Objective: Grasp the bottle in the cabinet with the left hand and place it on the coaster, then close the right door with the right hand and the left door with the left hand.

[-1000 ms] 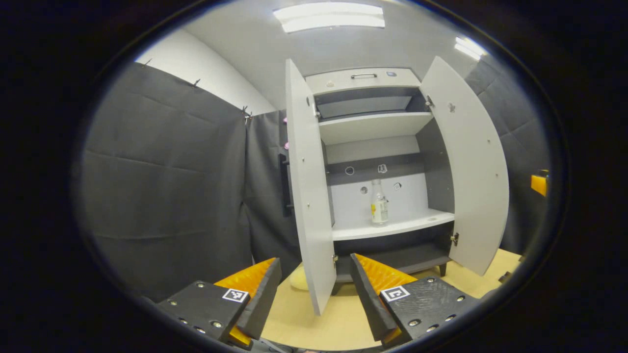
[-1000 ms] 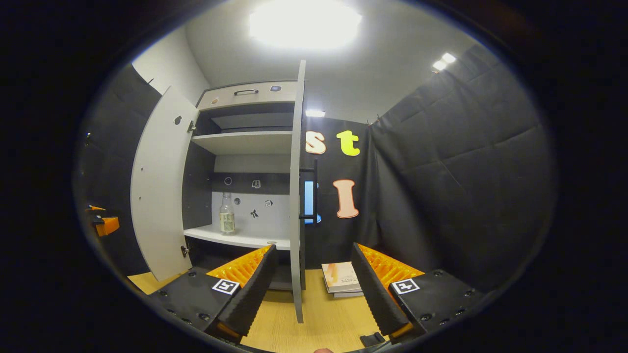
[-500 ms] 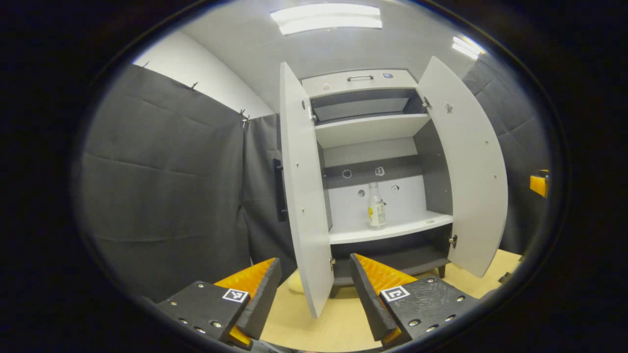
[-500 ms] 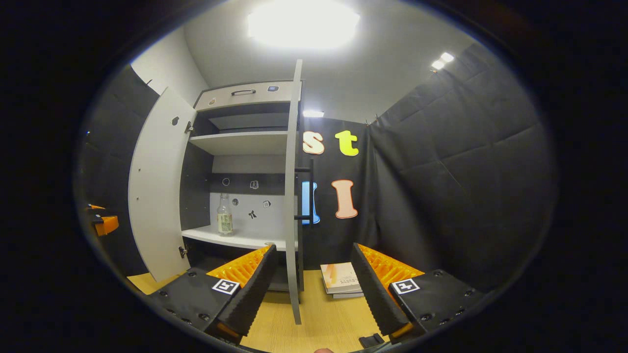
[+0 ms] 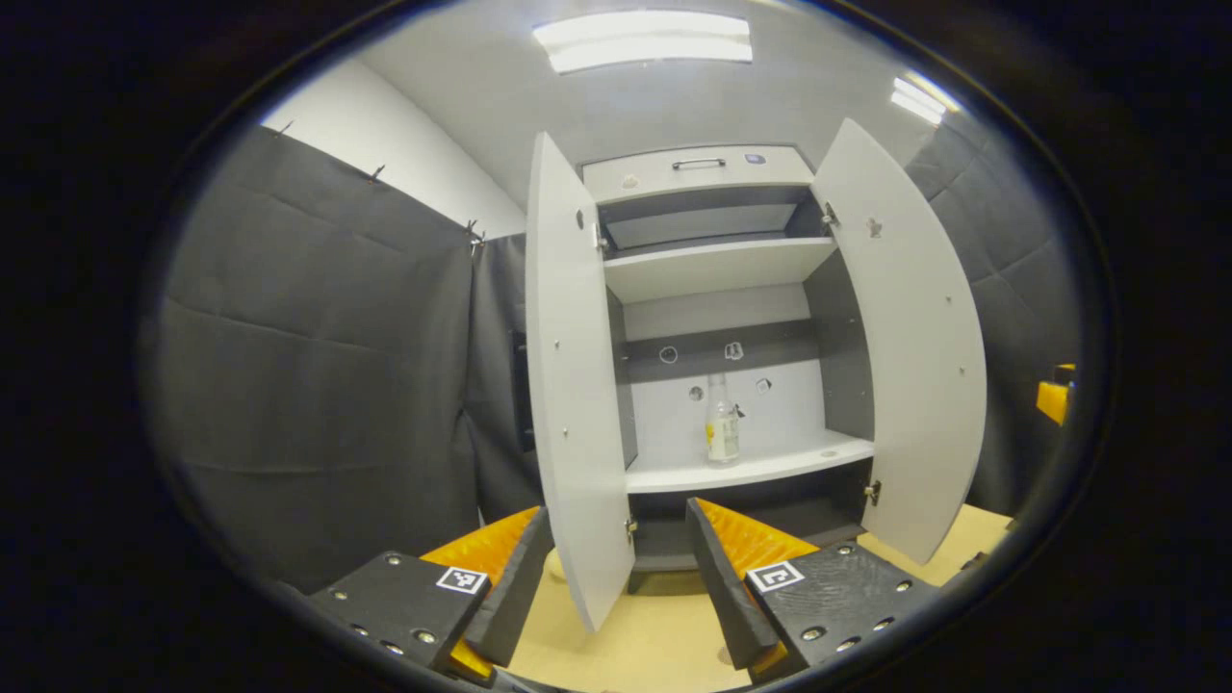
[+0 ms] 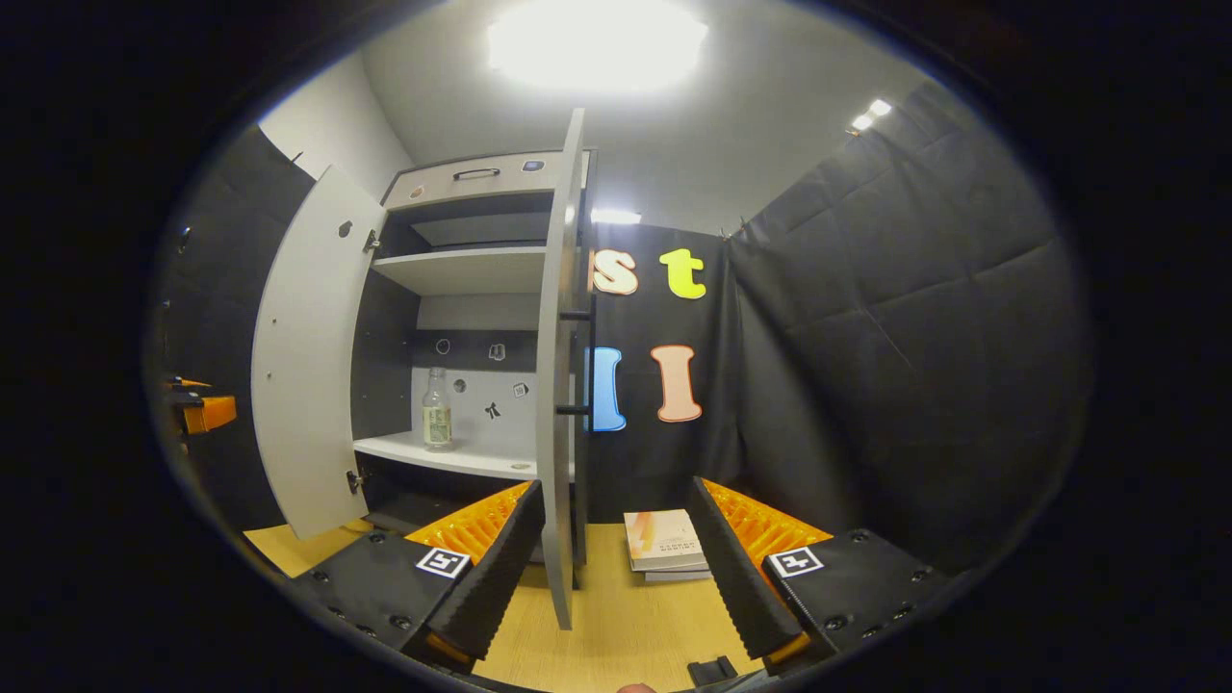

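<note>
Standing upright on the middle shelf (image 5: 751,469) of the open cabinet (image 5: 707,173), toward the shelf's centre and close to the back panel: the bottle (image 5: 722,433), untouched and well apart from both tools. Hovering in front of the cabinet with fingers spread wide and nothing between them: the left gripper (image 5: 616,577), its gap lining up roughly with the free edge of the left door (image 5: 568,385). Waiting off to the other side, likewise wide and empty: the right gripper (image 6: 616,577), facing the free edge of the right door (image 6: 556,385), with a small stack of books (image 6: 664,544) lying on the wooden table (image 6: 616,635) just past that door. Judging the task as barely begun, with the reach for the bottle yet to come. Risking a knock against the left door's edge on the way in, given how close that door hangs to the left tool's path; risking a toppled bottle too, being tall and narrow, should one finger touch it before the other. Not making out a coaster with any certainty; possibly a pale shape (image 5: 553,563) at the cabinet's foot, low behind the left door.
</note>
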Action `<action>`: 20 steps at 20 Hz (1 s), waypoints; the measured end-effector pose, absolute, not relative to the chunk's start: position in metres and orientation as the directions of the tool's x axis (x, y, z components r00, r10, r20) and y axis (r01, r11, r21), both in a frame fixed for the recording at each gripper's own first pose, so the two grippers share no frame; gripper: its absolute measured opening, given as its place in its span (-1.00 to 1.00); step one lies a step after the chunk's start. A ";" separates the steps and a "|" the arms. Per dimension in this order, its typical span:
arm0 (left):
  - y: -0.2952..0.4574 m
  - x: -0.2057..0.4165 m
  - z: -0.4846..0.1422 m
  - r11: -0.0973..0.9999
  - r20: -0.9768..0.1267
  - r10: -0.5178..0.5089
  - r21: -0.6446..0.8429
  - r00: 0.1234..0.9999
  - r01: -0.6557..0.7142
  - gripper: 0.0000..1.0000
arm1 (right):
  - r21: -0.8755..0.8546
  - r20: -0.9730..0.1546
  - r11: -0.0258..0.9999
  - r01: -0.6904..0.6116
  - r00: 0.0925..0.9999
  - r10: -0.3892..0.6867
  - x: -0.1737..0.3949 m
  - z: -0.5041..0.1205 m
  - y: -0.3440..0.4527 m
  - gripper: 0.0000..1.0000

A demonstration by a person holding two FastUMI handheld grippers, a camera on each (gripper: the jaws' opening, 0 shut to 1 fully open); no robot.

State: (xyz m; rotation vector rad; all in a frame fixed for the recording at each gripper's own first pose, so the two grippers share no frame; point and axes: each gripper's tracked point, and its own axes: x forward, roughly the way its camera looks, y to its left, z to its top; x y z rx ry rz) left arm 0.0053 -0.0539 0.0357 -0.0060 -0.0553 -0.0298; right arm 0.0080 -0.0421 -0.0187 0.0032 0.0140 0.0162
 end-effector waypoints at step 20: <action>-0.154 0.138 0.095 0.974 0.043 -0.216 -0.056 0.975 0.219 0.66 | -0.027 -0.063 0.993 0.115 0.991 -0.116 0.014 -0.044 -0.129 0.87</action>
